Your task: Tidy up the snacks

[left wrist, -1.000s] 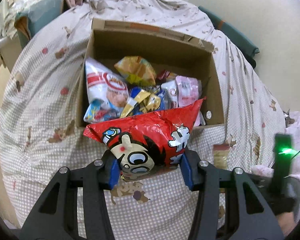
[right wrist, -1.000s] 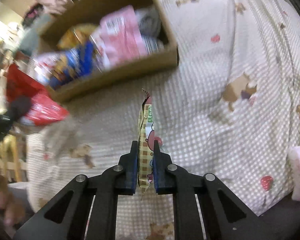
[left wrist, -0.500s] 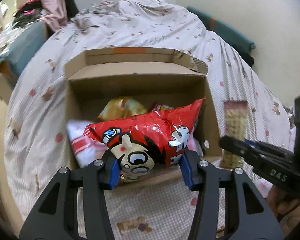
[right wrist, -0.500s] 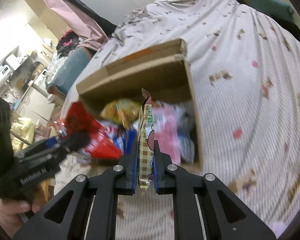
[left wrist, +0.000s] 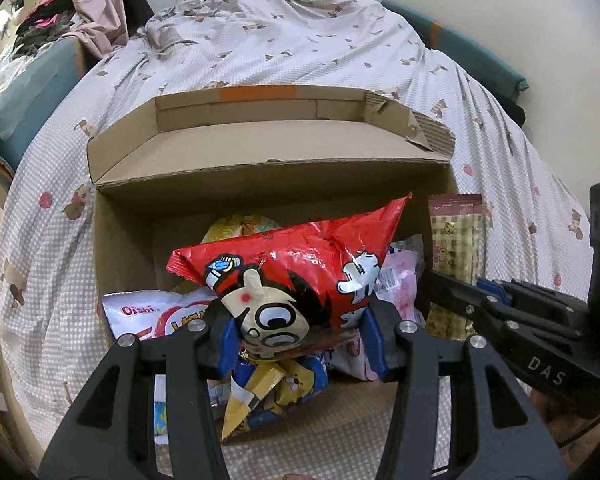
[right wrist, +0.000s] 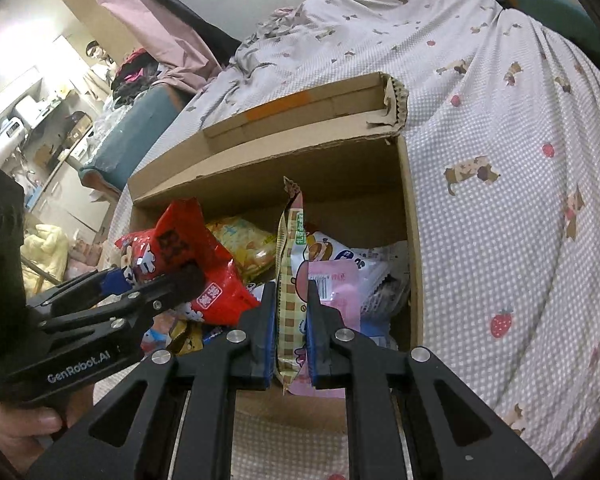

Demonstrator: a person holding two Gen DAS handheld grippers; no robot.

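Two snacks are in your grip, one per hand. Your left gripper (left wrist: 298,340) has its blue-padded fingers (left wrist: 225,344) pressed against the lower sides of a puffy red bag (left wrist: 296,276) printed with a cartoon face, and the bag hangs over the open cardboard box (left wrist: 260,156), above the packets already inside. Your right gripper (right wrist: 292,332) is clamped on a thin checked packet (right wrist: 290,280), held edge-on and upright between the pads; in the left wrist view that same packet (left wrist: 456,248) stands at the right wall of the box, though you cannot quite tell from either view whether it hangs inside the wall or just over it.

Below the red bag lie a white packet (left wrist: 156,316) with red lettering, a blue and gold wrapper (left wrist: 284,384) and a yellow bag (left wrist: 240,228) toward the back. A pink packet (right wrist: 336,292) and a white one with a picture (right wrist: 340,256) sit in the right half of the box, just behind the checked packet.

The box rests on a bed covered by a dotted sheet (right wrist: 500,208) printed with small animals and strawberries. Its back flap (left wrist: 268,136) is folded outward, with an orange strip of tape along the far edge. A teal cushion (left wrist: 460,44) lies along the wall beyond the bed, and a pile of clothes (right wrist: 136,72) sits far left.
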